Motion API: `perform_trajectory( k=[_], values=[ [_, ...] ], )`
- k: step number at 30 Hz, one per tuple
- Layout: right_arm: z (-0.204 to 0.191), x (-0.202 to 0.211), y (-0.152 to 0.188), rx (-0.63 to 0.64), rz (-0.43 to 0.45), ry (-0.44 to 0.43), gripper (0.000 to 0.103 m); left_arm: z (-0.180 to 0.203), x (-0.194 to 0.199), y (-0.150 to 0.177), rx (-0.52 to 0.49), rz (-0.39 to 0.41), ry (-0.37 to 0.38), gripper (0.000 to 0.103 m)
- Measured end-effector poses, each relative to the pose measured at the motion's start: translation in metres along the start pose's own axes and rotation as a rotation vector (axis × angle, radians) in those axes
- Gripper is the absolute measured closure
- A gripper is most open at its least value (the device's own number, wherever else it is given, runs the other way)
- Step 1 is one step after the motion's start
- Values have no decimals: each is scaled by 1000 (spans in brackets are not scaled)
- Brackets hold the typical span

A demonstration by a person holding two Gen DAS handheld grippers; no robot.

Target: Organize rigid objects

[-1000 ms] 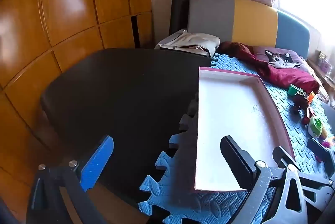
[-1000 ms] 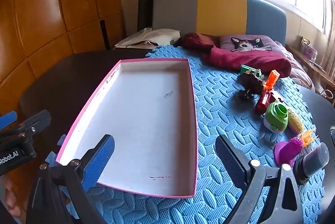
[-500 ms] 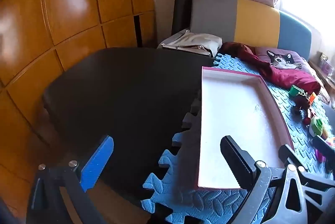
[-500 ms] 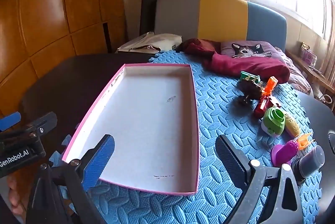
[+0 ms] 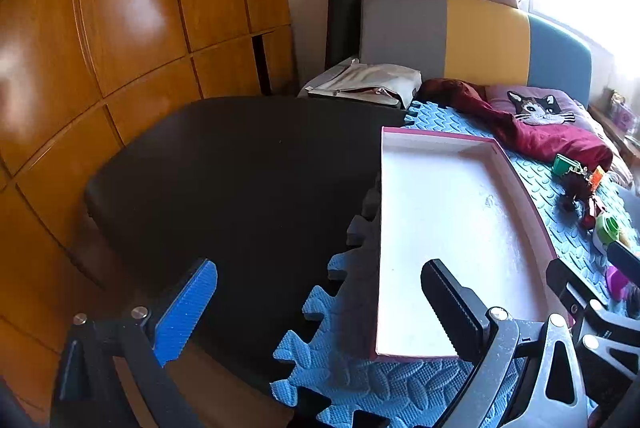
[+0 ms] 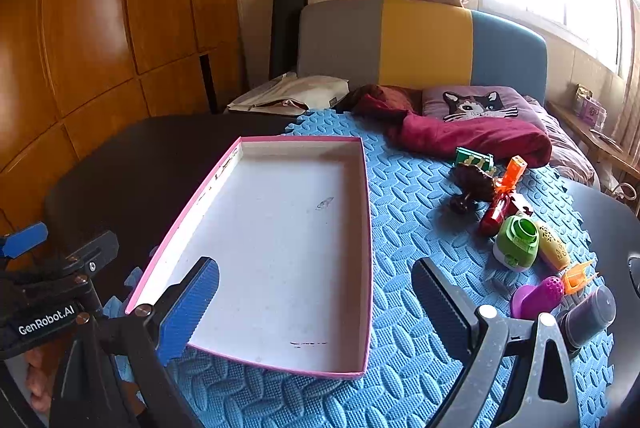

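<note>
At the far left a dark table (image 5: 224, 163) runs bare up to the wooden wall panels, and the left gripper (image 5: 320, 308) hangs over its near edge with its jaws spread wide and nothing between them, its blue finger above the dark surface and its black finger above the near end of the tray. Next comes the blue foam mat (image 6: 416, 228), laid over the table most likely to stop hard things sliding or knocking, and on its left part sits the pink-rimmed tray (image 6: 366, 228), white inside and holding nothing as yet (a few faint scuffs on its floor are marks, not objects). It lies lengthwise away from the cameras, probably so either hand can drop into it from the near end. The right gripper (image 6: 316, 308) is held low over the tray's near right corner, likewise spread and carrying nothing. To its right, well apart from the tray, the things to be sorted lie in a loose string along the mat's right side: a green block (image 6: 474, 157), a dark brown toy (image 6: 472, 181), a red and orange piece (image 6: 502, 201), a green cup-like toy (image 6: 516, 242), a yellow piece (image 6: 554, 252), a magenta toy (image 6: 538, 296) and a dark cylinder (image 6: 588, 316), the last two just beside the right gripper's black finger.
</note>
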State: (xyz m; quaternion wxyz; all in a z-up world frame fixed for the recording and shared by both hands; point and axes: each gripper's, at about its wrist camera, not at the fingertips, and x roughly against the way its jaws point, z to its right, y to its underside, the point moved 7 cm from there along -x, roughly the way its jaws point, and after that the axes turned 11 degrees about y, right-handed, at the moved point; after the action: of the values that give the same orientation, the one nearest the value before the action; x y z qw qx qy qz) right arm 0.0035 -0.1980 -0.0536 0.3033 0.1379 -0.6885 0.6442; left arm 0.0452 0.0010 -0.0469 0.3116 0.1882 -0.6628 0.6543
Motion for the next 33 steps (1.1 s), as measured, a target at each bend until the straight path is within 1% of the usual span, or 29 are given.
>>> perform_trajectory(
  k=[8,11,14,20,24,28,31,33],
  values=[
    [5,2,-2,20,4,21,4,6,-4,2,-17,-11,6,0],
    [7,2,-3,26,5,22,4,9,-5,3,-25,-17,19,0],
    [12,3,-5,37,10,31,4,13,-5,3,-46,-14,21,0],
    [28,4,-12,35,15,40,4,24,-8,4,-75,-26,64,0],
    [49,4,-16,20,13,61,4,33,-9,3,-81,-36,107,0],
    [80,3,-22,-12,5,93,4,43,-11,3,-68,-44,174,0],
    [107,3,-26,-50,-1,115,4,53,-10,1,-96,-32,193,0],
    [126,3,-28,-78,-9,124,4,60,-8,-1,-116,-28,221,0]
  ],
)
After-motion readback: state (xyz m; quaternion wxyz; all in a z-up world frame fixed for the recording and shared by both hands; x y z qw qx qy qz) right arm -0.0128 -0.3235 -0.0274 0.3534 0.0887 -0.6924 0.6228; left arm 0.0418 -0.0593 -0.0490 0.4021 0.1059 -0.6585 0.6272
